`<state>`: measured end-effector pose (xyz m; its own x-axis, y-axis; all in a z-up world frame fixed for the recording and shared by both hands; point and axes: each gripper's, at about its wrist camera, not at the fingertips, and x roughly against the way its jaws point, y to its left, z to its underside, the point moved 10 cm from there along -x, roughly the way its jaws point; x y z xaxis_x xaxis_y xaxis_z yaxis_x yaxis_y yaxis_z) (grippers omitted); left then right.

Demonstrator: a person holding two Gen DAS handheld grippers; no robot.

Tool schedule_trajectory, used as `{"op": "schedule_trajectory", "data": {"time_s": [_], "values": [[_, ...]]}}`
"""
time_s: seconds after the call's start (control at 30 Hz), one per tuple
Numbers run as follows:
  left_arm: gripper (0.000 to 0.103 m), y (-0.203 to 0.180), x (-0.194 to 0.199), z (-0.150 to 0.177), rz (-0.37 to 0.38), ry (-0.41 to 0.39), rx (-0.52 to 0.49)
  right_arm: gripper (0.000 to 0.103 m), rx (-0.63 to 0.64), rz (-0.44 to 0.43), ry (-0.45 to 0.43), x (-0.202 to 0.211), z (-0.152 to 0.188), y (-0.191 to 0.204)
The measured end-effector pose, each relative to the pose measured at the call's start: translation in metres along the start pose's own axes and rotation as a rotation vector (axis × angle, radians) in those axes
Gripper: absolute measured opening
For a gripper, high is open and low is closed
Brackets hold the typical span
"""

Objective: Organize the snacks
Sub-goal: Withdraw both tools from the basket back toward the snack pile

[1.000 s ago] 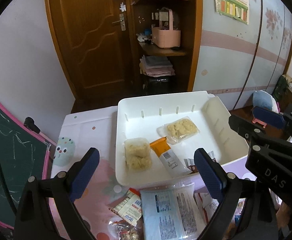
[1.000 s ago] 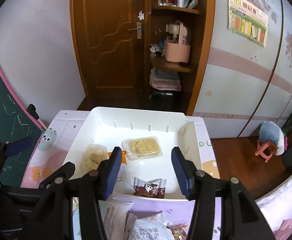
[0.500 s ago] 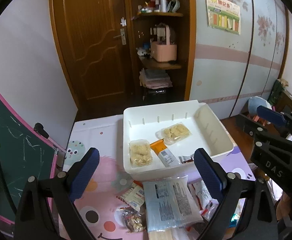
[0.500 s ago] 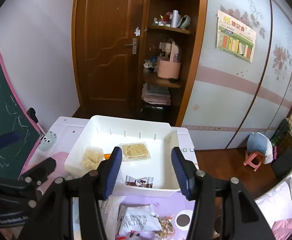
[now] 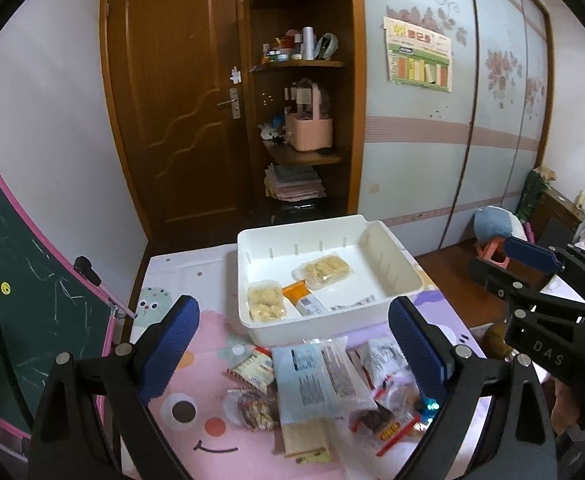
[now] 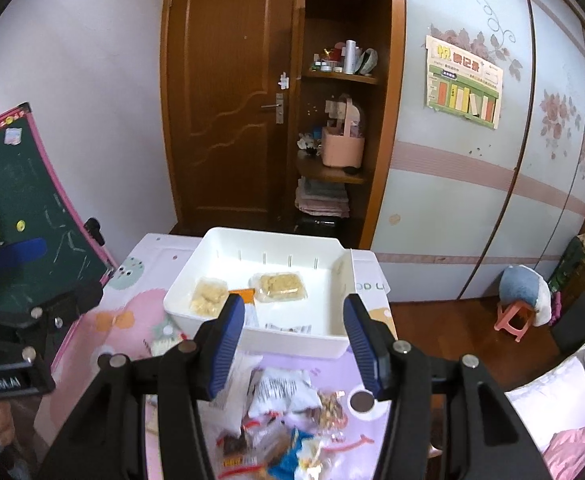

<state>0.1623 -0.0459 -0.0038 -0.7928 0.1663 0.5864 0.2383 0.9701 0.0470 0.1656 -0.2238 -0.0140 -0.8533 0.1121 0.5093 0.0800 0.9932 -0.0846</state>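
A white bin (image 5: 396, 294) (image 6: 196, 268) stands on a pink and purple cartoon table mat. In it lie two clear packs of yellow snacks (image 5: 326, 269) (image 6: 279, 286), an orange packet (image 5: 304, 298) and a dark wrapper. A pile of loose snack packets (image 5: 324, 376) (image 6: 288, 412) lies on the mat in front of the bin. My left gripper (image 5: 294, 354) hangs open above that pile, nothing between its fingers. My right gripper (image 6: 294, 346) is open too, above the bin's near wall, and holds nothing.
A green chalkboard with a pink frame (image 5: 20, 292) leans at the left of the table. Behind the table are a brown door (image 5: 180, 120) and wooden corner shelves with a pink basket (image 5: 308, 136). A small stool (image 6: 512, 322) stands on the wooden floor at right.
Both grippers have pulled back and risen from the bin. The bin looks smaller and farther away, and more of the snack pile on the mat has come into view.
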Motion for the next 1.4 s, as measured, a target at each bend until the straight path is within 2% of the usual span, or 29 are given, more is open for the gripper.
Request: {"op": "schedule_trajectory", "data": {"time_s": [0.2,0.4,0.77,1.1,1.4], "values": [[0.095,-0.005,0.012,0.026,0.032,0.021,0.008,0.052,-0.030,-0.042,0.053,0.014,0.035,-0.008],[0.095,-0.002,0.008,0.057,0.058,0.074,0.040,0.052,-0.080,-0.062,0.111,0.009,0.072,-0.015],[0.095,0.007,-0.014,0.108,0.034,0.146,0.064,0.052,-0.142,-0.072,0.175,-0.004,0.126,-0.014],[0.095,0.012,-0.051,0.152,0.032,0.251,0.066,0.052,-0.163,-0.035,0.252,-0.028,0.170,-0.025],[0.095,0.002,-0.097,0.173,0.068,0.352,0.064,0.052,-0.184,-0.077,0.343,-0.066,0.192,-0.020]]}}
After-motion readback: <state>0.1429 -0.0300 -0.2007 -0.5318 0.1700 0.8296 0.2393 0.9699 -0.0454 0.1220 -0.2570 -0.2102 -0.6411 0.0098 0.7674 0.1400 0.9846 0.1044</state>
